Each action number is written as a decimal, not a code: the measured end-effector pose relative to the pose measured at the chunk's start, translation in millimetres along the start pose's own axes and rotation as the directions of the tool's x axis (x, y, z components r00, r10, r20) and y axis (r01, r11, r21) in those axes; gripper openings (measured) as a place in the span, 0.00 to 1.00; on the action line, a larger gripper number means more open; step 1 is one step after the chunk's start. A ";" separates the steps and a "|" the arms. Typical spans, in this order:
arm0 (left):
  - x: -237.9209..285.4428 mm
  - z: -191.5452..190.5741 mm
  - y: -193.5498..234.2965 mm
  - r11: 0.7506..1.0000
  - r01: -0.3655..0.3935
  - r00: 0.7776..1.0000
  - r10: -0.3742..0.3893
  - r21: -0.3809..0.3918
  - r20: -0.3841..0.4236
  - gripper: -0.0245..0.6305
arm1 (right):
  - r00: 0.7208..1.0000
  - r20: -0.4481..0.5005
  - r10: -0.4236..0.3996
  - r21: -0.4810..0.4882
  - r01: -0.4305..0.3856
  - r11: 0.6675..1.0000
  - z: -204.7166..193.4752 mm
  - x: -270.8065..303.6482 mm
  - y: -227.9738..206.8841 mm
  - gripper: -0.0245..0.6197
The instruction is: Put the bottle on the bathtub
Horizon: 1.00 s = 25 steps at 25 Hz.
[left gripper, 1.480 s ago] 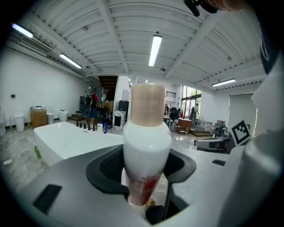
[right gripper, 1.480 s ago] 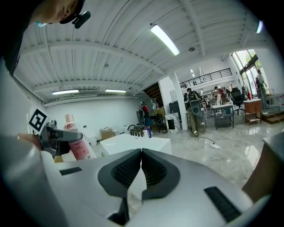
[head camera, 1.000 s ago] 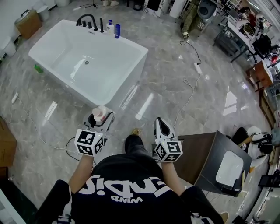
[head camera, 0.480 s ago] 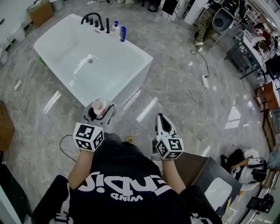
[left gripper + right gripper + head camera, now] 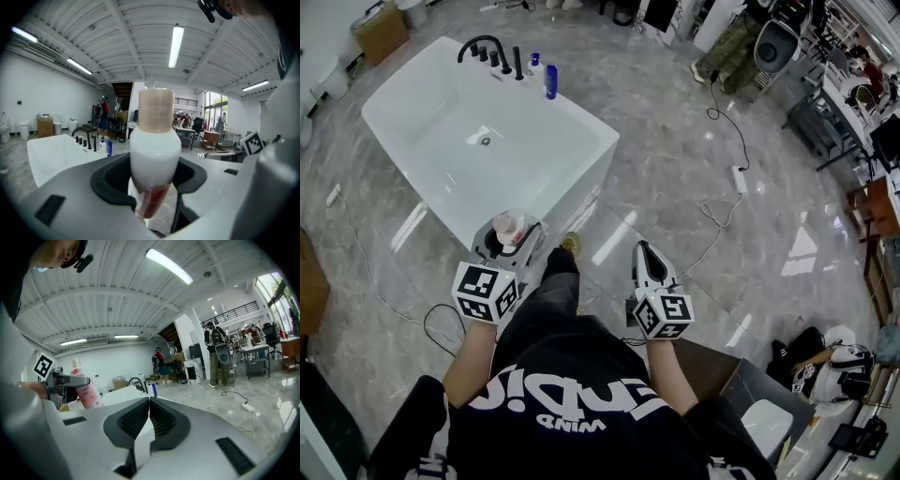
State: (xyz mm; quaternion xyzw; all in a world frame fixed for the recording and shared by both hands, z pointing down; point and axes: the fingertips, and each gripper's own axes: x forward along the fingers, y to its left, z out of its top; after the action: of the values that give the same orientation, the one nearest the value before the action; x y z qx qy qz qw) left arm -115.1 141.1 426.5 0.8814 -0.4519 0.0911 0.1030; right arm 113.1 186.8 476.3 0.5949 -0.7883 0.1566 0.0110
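Bottle (image 5: 154,150): upright, white with a tan cap and red label, clamped in the left gripper (image 5: 510,244), just short of the bathtub's (image 5: 581,117) near corner.
Left gripper: jaws closed on the bottle's body, held low at the person's left.
Right gripper (image 5: 149,413): jaws pressed together, nothing between them, level with the left one.
Bathtub: white, far left; black faucet (image 5: 483,45), a blue bottle (image 5: 551,82) and a small white one (image 5: 534,67) stand on its far rim.
In the way: the person's foot (image 5: 570,245), between the grippers, beside the tub's corner.
Floor: grey marble (image 5: 675,131); a cable with power strip (image 5: 738,178) lies far right.
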 end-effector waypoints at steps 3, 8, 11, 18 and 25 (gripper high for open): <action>30.1 1.5 6.8 1.000 0.010 1.000 -0.010 -0.007 -0.001 0.38 | 1.000 -0.007 -0.014 -0.001 0.014 1.000 2.6 18.4 -18.6 0.08; 84.0 15.2 24.0 1.000 0.018 1.000 -0.018 -0.011 0.000 0.38 | 1.000 -0.012 -0.017 -0.002 0.017 1.000 17.2 61.7 -46.7 0.08; 113.1 23.5 37.6 1.000 0.017 1.000 -0.017 -0.013 -0.008 0.38 | 1.000 -0.024 -0.016 0.000 0.016 1.000 25.0 90.7 -59.3 0.08; 188.2 53.3 83.4 0.999 0.019 0.999 -0.020 -0.029 -0.024 0.38 | 0.999 -0.047 -0.006 0.003 0.006 1.000 54.2 173.0 -81.4 0.08; 255.4 84.4 125.3 0.999 0.024 0.999 -0.025 -0.029 -0.020 0.38 | 0.998 -0.059 -0.003 -0.001 0.003 1.000 84.6 247.8 -100.6 0.08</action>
State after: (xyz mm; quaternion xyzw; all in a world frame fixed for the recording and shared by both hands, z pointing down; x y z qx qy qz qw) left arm -64.7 -151.3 422.5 0.8843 -0.4413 0.0923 0.1213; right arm 149.7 -91.3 469.9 0.5910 -0.7869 0.1738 0.0349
